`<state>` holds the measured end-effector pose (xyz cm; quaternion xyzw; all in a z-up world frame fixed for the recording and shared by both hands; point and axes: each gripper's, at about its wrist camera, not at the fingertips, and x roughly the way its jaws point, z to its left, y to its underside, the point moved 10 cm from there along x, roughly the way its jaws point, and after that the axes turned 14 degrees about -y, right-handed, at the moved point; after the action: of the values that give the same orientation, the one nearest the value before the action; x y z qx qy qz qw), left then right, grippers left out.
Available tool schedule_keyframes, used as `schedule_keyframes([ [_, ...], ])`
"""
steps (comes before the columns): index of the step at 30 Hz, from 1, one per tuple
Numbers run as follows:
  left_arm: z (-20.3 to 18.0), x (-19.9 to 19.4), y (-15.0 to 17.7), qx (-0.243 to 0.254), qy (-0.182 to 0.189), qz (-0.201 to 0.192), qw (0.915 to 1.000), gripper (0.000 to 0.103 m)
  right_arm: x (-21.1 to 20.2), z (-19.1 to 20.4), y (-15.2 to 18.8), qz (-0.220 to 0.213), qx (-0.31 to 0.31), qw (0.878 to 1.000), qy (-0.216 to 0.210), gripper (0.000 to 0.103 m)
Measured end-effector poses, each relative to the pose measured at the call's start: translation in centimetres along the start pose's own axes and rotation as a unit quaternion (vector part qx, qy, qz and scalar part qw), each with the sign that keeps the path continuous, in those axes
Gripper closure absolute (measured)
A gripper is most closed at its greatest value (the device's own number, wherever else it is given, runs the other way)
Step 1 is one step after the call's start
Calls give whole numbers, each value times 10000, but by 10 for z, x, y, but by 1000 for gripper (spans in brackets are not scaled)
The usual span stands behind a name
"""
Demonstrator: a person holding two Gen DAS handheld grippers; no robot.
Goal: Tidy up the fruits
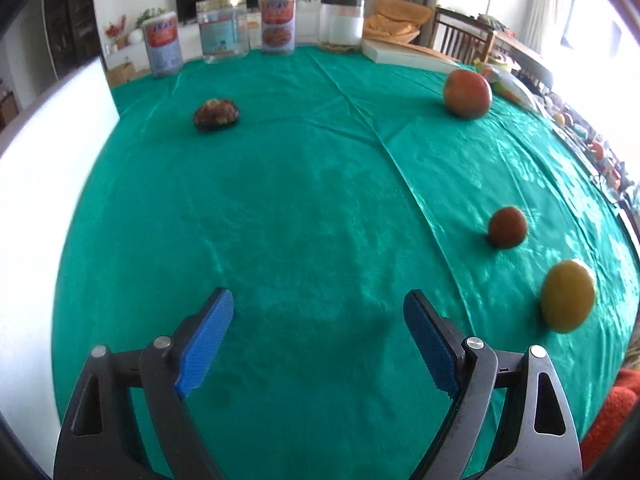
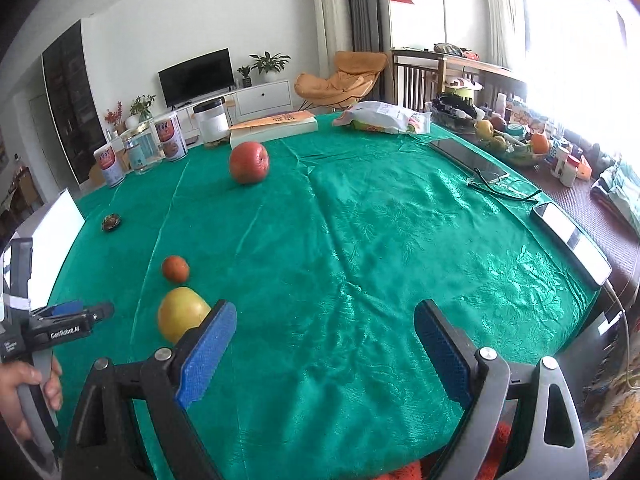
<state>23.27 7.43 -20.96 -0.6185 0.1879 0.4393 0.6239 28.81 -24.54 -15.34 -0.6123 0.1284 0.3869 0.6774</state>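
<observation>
A: Looking at the left wrist view first: left gripper [image 1: 318, 312] hangs over the green tablecloth [image 1: 300, 200], blue pads wide apart, nothing btwn them.

B: Fruits?

A: Four on the cloth, all apart from each other. Big red apple [image 1: 467, 94] far right, small dark-red fruit [image 1: 507, 227] nearer on the right, yellow fruit [image 1: 568, 295] nearest, just right of the right-hand finger but not touching. Dark brown bumpy fruit [image 1: 216, 114] sits alone on the far left.

B: And the right one?

A: Right gripper [image 2: 325, 326] also has its pads spread, empty, over bare cloth near the front edge. In its view the yellow fruit [image 2: 182, 313] is just left of its left finger, partly hidden behind the pad; can't tell if they touch. Small red one [image 2: 175, 269] just behind it, apple [image 2: 249, 162] well back toward the book [image 2: 274, 128], brown fruit [image 2: 111, 222] near the left edge.

B: Other stuff?

A: Row of jars [image 2: 174, 138] along the far side, snack bag [image 2: 382, 118], a phone [image 2: 468, 156] and another phone [image 2: 570, 232] on the right. Left gripper [image 2: 80, 312] shows at the left edge w/ a hand [image 2: 28, 392] on its handle.
</observation>
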Motion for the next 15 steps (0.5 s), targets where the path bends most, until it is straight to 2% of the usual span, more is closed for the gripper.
schedule_keyframes([
  [2, -1, 9, -7, 85, -60, 55, 9999, 13, 2, 4, 1, 8, -56, 10000, 42, 13],
  [7, 10, 37, -29, -194, -322, 130, 9992, 0, 6, 2, 6, 6, 32, 10000, 10, 12],
  [9, 15, 43, -33, -337, -437, 175, 9983, 0, 7, 1, 6, 20, 68, 10000, 7, 12],
  [15, 16, 44, -33, -354, -433, 173, 9983, 0, 6, 2, 6, -13, -5, 10000, 59, 12],
])
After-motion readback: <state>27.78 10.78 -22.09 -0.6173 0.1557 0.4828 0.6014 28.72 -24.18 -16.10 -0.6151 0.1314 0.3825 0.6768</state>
